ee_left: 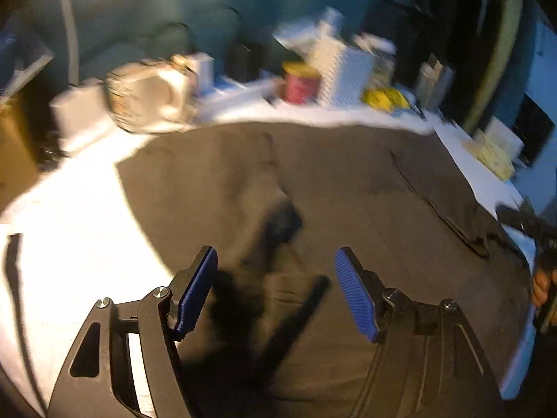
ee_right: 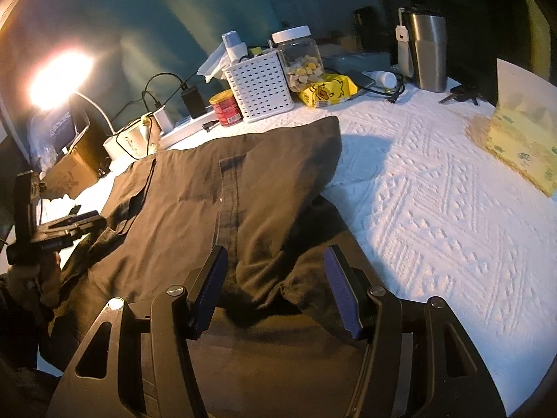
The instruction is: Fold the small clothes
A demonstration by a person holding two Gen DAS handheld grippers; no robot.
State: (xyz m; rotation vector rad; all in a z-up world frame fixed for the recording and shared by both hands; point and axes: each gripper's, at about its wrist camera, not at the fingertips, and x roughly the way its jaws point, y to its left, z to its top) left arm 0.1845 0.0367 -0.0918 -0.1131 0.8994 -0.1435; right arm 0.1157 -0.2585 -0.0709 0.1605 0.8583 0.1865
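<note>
Both claws stand over the dark garment [ee_right: 243, 191], which lies spread on the white-covered desk [ee_right: 435, 191] in front of the white basket [ee_right: 259, 87]. Left claw [ee_left: 275, 289] open, gripping nothing (view blurred). Right claw [ee_right: 275, 291] open, cloth bunched between its pads [ee_right: 210, 292], unpinched.

No words or numbers can be read anywhere. The red can [ee_right: 226, 108] beside the white basket [ee_right: 261, 87] has a label, but its letters are too small. The yellow bag [ee_right: 329, 91] on the basket's other side shows a duck drawing, no clear letters.
</note>
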